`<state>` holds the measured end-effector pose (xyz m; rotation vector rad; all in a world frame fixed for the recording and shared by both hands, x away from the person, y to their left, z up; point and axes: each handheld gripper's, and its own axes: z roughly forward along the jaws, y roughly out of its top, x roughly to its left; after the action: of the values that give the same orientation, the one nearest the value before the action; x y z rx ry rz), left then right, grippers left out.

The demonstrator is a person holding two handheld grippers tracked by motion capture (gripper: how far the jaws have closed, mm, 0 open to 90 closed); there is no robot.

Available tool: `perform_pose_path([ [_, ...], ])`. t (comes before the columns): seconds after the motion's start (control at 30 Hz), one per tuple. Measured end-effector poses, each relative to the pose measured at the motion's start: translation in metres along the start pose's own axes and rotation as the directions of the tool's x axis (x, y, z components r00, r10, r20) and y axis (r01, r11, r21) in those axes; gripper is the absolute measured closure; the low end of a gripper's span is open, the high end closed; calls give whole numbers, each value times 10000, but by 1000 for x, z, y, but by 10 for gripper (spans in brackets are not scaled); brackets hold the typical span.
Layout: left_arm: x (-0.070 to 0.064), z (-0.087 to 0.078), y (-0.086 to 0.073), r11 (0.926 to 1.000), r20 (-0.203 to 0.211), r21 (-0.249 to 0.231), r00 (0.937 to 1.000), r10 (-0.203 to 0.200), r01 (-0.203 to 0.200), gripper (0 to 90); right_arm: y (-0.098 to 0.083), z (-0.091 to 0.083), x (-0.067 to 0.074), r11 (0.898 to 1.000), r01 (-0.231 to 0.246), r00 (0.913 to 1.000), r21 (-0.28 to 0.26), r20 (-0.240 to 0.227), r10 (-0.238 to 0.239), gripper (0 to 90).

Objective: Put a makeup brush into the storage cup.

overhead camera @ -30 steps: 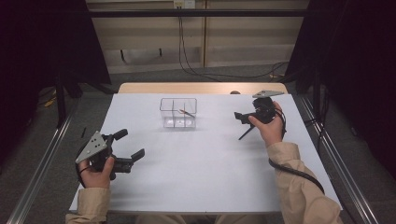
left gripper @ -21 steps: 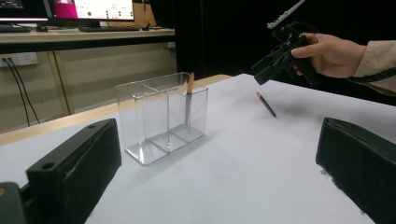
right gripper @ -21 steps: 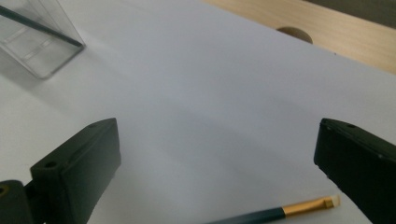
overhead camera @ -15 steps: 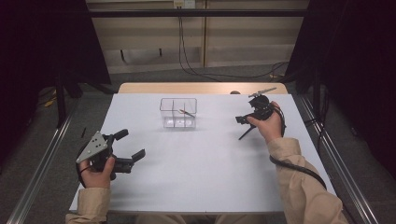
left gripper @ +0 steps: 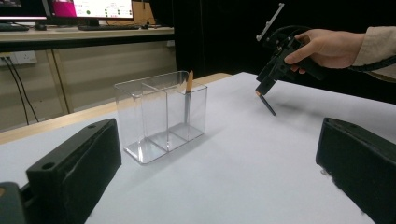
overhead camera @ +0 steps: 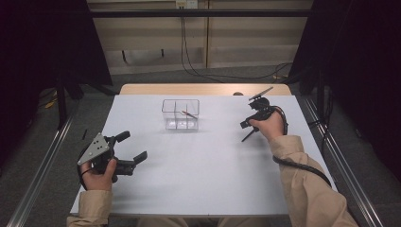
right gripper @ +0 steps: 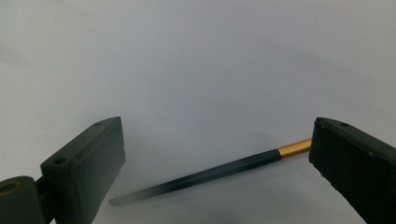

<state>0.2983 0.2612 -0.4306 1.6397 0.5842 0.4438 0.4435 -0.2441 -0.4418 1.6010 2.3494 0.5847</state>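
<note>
A dark pencil with a gold band lies on the white counter at the far right, between the spread, released jaws of the right gripper. To its left stands a clear divided box holding another pencil. The left gripper rests near left, jaws released. Cables trail over the floor beyond.
</note>
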Motion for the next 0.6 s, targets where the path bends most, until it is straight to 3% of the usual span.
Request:
perform_pose_path([
  [0.17,0,0,0,10000,4,-22,10000,0,0,0,0,3,0,9987,-121,9999,495,49,119,92],
  [0.6,0,0,0,10000,-13,5,10000,53,-53,0,-5,9,-2,9939,-519,9987,977,46,517,169],
])
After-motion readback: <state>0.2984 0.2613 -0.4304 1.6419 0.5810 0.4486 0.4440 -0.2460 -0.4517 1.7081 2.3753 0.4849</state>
